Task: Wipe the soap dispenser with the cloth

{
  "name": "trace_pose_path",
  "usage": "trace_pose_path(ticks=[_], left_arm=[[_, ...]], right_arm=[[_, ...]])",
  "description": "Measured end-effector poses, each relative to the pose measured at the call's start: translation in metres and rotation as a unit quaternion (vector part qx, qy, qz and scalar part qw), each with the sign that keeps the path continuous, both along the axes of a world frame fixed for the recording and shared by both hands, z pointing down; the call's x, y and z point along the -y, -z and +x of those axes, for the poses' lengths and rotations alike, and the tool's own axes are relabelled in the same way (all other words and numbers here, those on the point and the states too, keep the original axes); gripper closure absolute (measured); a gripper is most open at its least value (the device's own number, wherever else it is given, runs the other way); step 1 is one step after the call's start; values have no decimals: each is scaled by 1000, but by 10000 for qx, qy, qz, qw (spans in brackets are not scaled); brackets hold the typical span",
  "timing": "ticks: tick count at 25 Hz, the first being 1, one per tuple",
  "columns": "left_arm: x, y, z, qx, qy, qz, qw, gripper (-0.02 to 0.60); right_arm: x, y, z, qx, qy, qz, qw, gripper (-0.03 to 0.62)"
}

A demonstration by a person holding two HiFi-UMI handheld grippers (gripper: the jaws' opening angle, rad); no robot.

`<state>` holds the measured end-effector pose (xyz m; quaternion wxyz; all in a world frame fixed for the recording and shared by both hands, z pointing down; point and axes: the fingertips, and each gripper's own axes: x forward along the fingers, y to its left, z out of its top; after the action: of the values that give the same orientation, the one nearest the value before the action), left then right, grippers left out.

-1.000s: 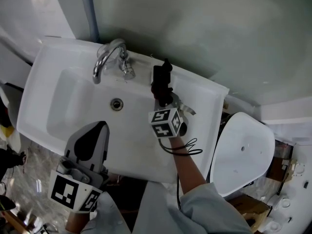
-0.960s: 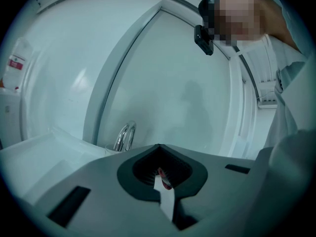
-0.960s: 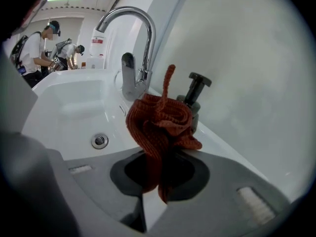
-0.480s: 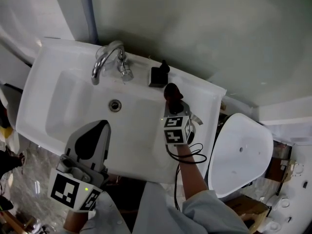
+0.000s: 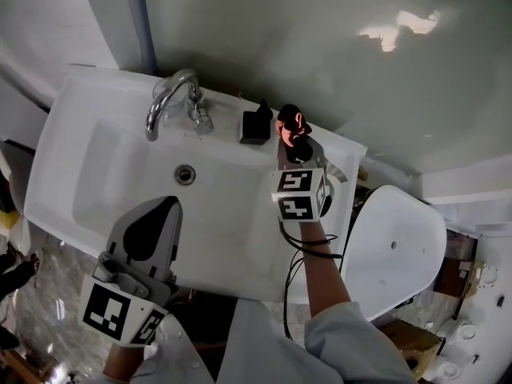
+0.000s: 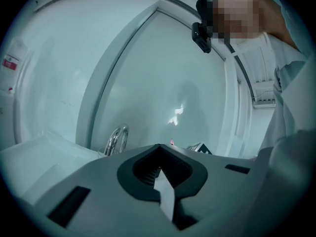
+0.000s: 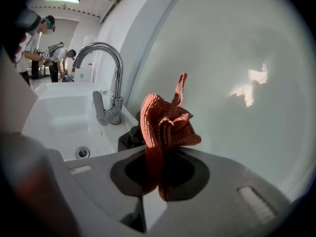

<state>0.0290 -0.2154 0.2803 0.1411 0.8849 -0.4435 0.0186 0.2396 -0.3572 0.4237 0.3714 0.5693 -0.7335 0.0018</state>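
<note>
The red cloth (image 7: pixel 165 125) is clamped in the right tongs (image 5: pixel 294 141) and held just right of the black soap dispenser (image 5: pixel 256 125). The dispenser is stood on the back ledge of the sink (image 5: pixel 88 134), beside the faucet (image 5: pixel 170 101). A drain (image 5: pixel 185 174) is seen in the sink. The left tongs (image 5: pixel 160 210) are held together, empty, over the front rim.

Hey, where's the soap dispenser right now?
In the head view, the black soap dispenser stands on the sink's back ledge, between the faucet on its left and the cloth held in the right tool.

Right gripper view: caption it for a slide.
Right gripper clamps a rust-red knitted cloth, held up near the black soap dispenser on the white sink.
</note>
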Motion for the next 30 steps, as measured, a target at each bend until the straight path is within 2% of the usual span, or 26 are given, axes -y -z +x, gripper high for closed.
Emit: trace_pose_path(ticks=[4, 8, 17, 25, 30], left_arm=[[1, -2, 1, -5, 28, -42, 10000, 584], [2, -3, 1, -28, 66, -66, 10000, 584], [5, -11, -2, 33, 150, -158, 9998, 584], [4, -16, 0, 40, 181, -241, 9995, 584], [3, -17, 2, 69, 156, -247, 9995, 584]], right_arm=[[11, 9, -13, -266, 262, 145, 9992, 539], [19, 6, -25, -457, 524, 70, 9976, 539], [31, -22, -16, 33, 382, -232, 9990, 539], [31, -56, -8, -26, 372, -622, 9974, 539], [26, -74, 1, 184, 203, -894, 9956, 539]])
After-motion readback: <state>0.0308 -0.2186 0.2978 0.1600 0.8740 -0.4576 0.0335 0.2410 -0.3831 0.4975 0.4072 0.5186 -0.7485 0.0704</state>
